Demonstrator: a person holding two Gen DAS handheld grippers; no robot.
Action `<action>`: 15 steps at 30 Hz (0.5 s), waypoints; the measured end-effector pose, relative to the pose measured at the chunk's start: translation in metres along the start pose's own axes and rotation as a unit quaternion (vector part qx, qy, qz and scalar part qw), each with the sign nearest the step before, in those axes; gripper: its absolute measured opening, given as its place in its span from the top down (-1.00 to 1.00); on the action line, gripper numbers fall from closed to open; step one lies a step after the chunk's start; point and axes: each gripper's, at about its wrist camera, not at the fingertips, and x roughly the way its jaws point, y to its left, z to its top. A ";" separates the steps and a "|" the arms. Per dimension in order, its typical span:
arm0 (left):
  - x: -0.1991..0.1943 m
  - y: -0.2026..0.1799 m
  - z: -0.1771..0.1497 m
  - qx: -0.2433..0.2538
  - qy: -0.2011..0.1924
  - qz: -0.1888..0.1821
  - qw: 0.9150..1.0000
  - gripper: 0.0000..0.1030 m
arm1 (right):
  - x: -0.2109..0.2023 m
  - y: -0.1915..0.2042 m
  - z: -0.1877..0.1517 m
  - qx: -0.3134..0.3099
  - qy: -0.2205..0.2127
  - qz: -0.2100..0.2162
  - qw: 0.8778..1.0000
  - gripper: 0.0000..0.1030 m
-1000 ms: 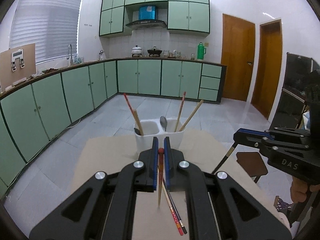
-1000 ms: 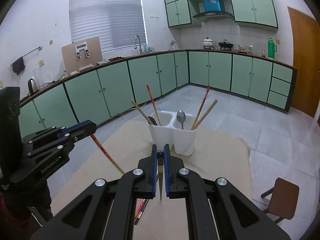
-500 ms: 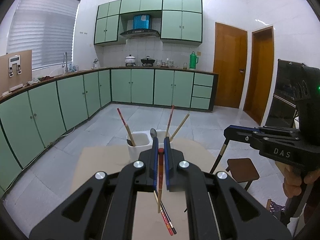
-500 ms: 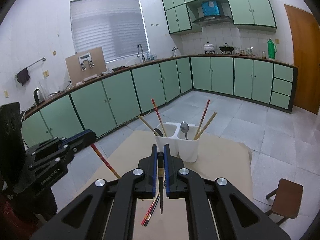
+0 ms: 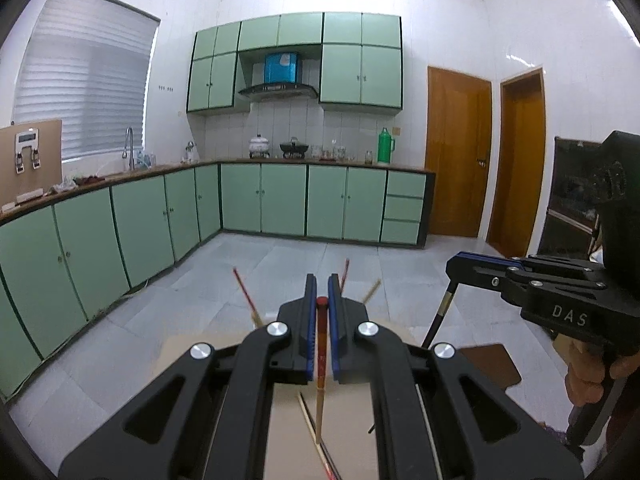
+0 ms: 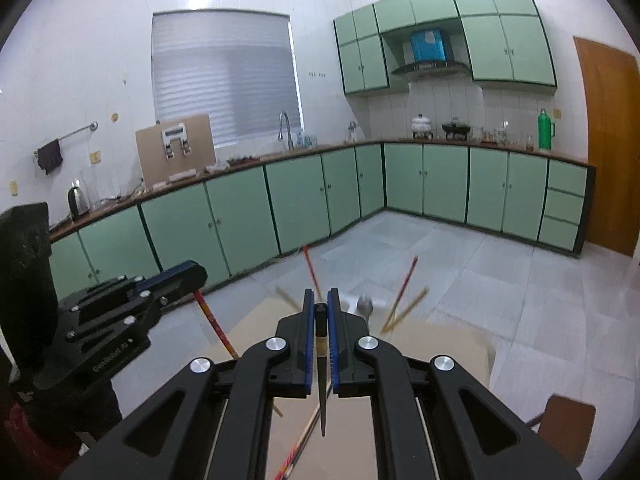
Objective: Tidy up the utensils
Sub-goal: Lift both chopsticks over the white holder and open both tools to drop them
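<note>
Left wrist view: left gripper (image 5: 322,300) fingers clenched on red chopstick (image 5: 320,356); right gripper (image 6: 320,308) fingers on black chopstick (image 6: 322,380).

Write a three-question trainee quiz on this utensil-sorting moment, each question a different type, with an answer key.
1. True or false: the left gripper is shut on a red-topped chopstick.
2. Multiple choice: the right gripper holds A) a spoon, B) a black chopstick pointing down, C) nothing.
3. Fill in: more chopsticks lie loose on the ____ below both grippers.

Key: 1 true; 2 B; 3 table.
</note>
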 end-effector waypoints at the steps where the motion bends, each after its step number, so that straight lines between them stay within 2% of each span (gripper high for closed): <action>1: 0.004 0.000 0.006 0.000 -0.005 0.001 1.000 0.91 | 0.003 -0.002 0.007 0.000 -0.005 -0.002 1.000 0.88; 9: 0.057 0.000 0.055 0.013 -0.055 0.022 0.998 0.91 | 0.037 -0.019 0.065 -0.007 -0.053 -0.031 0.998 0.88; 15: 0.101 0.003 0.066 0.016 -0.073 0.038 0.996 0.91 | 0.072 -0.039 0.089 0.007 -0.078 -0.043 0.996 0.88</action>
